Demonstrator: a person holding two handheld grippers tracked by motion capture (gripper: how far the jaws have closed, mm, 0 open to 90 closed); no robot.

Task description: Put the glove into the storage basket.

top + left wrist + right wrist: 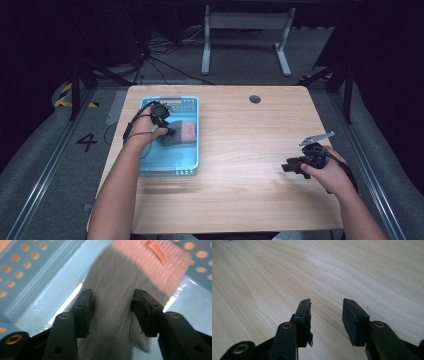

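A grey knitted cloth (175, 137) with a pink cuff (189, 131) lies on the floor of a blue perforated basket (170, 171) at the table's left. My left gripper (169, 131) reaches down into the basket. In the left gripper view its jaws (112, 305) stand either side of the grey cloth (112, 285), which fills the gap between them and rests on the basket floor (50, 302). The pink cuff (152, 262) lies just beyond. My right gripper (287, 167) hovers low over the bare wood at the right, open with nothing between its jaws (326, 315).
The wooden table (240, 150) has a round cable hole (254, 99) near its far edge. Behind the table stand a white desk frame (245, 30) and loose cables on the floor. The person's forearms come in from the bottom.
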